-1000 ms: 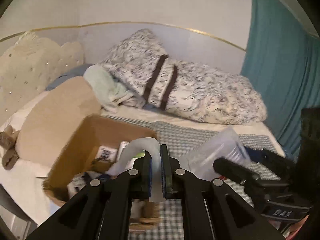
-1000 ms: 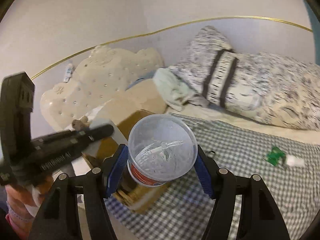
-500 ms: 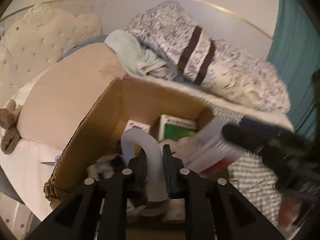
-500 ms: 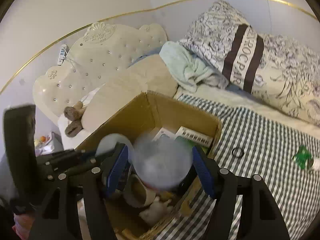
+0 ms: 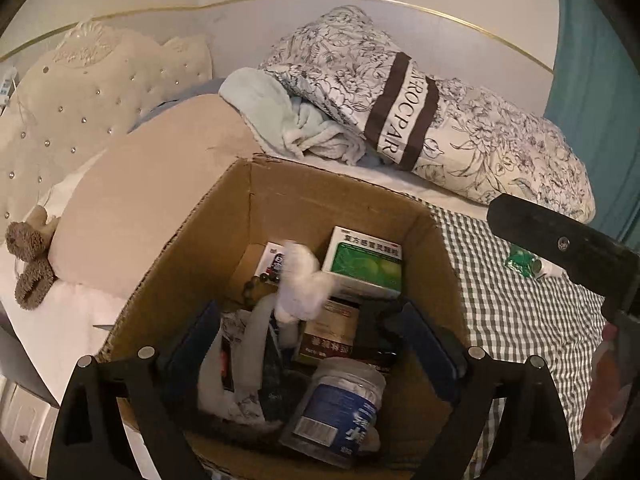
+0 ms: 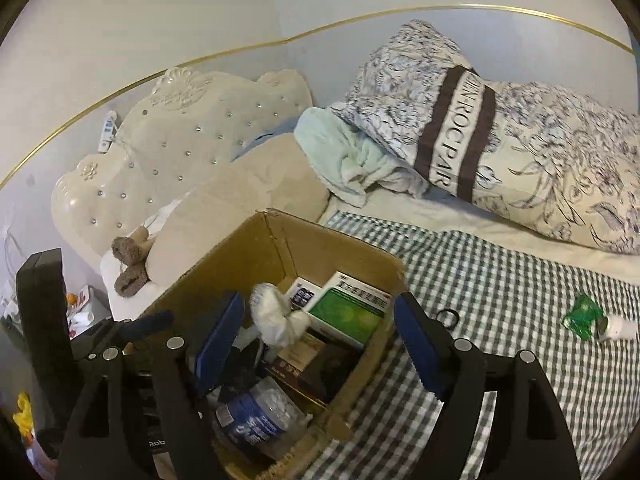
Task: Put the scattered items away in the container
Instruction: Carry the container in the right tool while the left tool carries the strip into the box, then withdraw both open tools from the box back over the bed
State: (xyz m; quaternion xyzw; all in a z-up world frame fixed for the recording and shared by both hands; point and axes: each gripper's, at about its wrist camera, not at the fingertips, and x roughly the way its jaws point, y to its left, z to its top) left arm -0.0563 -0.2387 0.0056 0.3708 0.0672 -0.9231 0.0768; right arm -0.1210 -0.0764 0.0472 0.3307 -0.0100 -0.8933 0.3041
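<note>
Though blur smears it, a white crumpled sock-like cloth (image 5: 298,280) hangs mid-air over the open brown corrugated cardboard box (image 5: 192,240). Spread on either side of it and opening, the left gripper (image 5: 312,344) pinches nothing. Inside the box lie a clear round plastic jar with a blue label (image 5: 340,412) and a green-and-white carton (image 5: 362,260). Rightward, the right gripper (image 6: 316,340) is opening too, its jaws empty. Beyond the box, a small green packet (image 6: 584,316) lies on checked fabric (image 6: 500,300).
</note>
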